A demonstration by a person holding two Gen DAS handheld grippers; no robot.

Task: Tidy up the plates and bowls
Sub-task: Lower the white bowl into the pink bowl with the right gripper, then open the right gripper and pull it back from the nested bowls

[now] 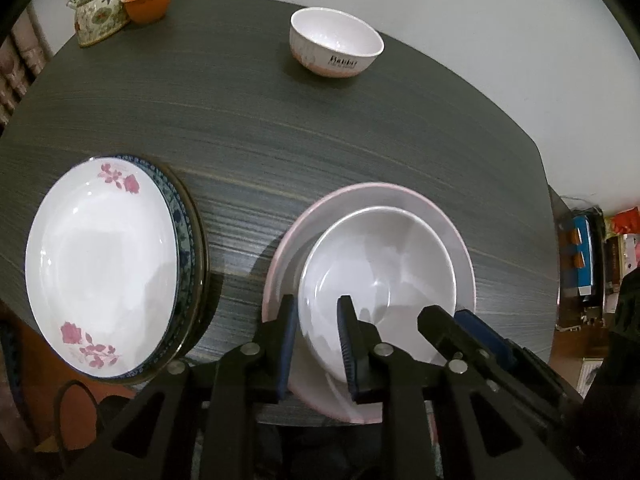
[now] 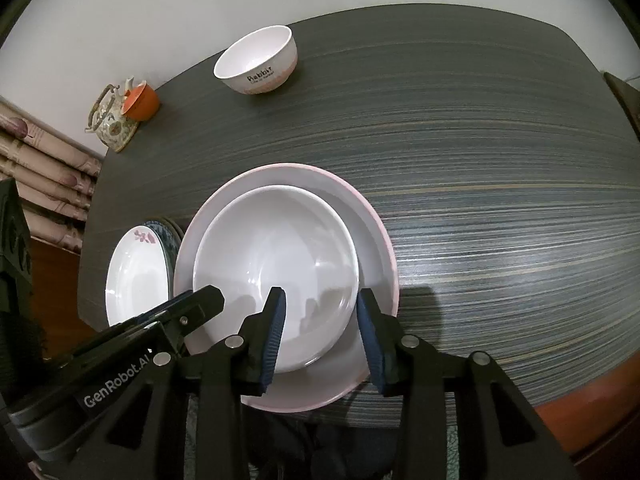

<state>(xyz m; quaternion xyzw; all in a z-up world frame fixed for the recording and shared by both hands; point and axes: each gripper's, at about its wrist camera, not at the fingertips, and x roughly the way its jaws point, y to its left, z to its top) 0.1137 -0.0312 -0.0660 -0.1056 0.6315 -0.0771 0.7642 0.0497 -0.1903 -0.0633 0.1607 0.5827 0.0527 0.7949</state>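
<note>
A plain white bowl (image 1: pixel 380 264) (image 2: pixel 280 256) sits nested in a wider pink-rimmed dish (image 1: pixel 400 198) (image 2: pixel 372 216) at the near edge of the dark table. My left gripper (image 1: pixel 316 304) straddles the bowl's near left rim, one finger outside and one inside, with gaps at both pads. My right gripper (image 2: pixel 320 294) straddles the near right rim the same way, with its jaws spread wider than the bowl's wall. A white plate with pink flowers (image 1: pixel 100 260) (image 2: pixel 136 280) tops a stack of blue-patterned plates to the left. A small white "Rabbit" bowl (image 1: pixel 336 42) (image 2: pixel 256 64) stands far back.
A floral teapot (image 1: pixel 100 12) (image 2: pixel 110 120) and an orange cup (image 1: pixel 146 0) (image 2: pixel 142 102) stand at the far left corner. The grey striped table (image 1: pixel 280 128) (image 2: pixel 500 200) stretches bare to the right. Boxes and clutter (image 1: pixel 588 256) lie beyond its right edge.
</note>
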